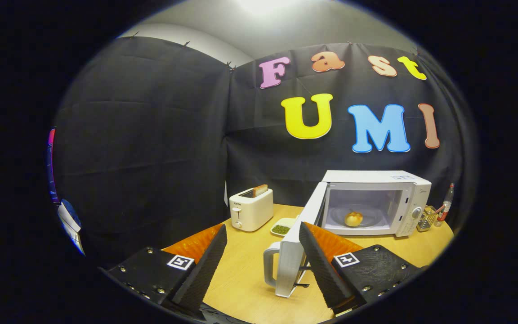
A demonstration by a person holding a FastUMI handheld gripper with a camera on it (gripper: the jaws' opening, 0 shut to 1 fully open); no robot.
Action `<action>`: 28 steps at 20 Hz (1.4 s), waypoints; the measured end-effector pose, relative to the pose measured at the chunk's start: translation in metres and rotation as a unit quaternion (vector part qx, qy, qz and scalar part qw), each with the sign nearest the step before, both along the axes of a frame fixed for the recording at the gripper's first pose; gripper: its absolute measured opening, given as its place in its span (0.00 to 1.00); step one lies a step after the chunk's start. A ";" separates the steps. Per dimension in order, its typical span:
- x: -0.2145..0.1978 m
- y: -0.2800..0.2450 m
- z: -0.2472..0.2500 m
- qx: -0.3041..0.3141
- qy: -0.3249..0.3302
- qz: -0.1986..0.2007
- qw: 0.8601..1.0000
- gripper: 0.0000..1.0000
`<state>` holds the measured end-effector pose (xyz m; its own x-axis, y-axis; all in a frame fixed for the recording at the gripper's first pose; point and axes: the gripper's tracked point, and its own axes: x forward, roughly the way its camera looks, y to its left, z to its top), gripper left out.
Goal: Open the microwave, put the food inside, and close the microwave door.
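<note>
A white microwave [400, 198] stands on the wooden table at the back right, ahead of my fingers and to their right. Its door [297, 245] is swung wide open toward me, with the handle [269, 265] at its near end. A round bun [354, 218] lies inside on the turntable. My gripper [263, 263] is open, with nothing held. The door's handle end sits between my two fingers, close against the right finger [319, 263]. I cannot tell whether that finger touches the door.
A white toaster [252, 208] with a slice of bread in it stands beyond the left finger. A small dish of green bits [282, 227] lies between toaster and microwave. A wire holder [427, 218] and a bottle [445, 204] stand right of the microwave.
</note>
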<state>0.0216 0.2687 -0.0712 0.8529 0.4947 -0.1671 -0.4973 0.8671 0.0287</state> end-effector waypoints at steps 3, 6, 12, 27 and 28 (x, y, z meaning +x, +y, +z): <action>0.000 0.012 -0.005 -0.014 -0.010 0.016 1.000 0.98; -0.003 0.026 -0.008 -0.021 -0.015 0.041 0.999 0.97; -0.004 0.034 -0.026 -0.043 -0.007 0.064 0.997 0.95; 0.021 0.010 -0.079 -0.059 0.061 0.042 0.996 0.01; 0.021 0.005 -0.080 -0.063 0.061 0.036 0.995 0.01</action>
<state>0.0427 0.2740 -0.1508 0.7857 0.5218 -0.3324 -0.5571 0.8303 -0.0134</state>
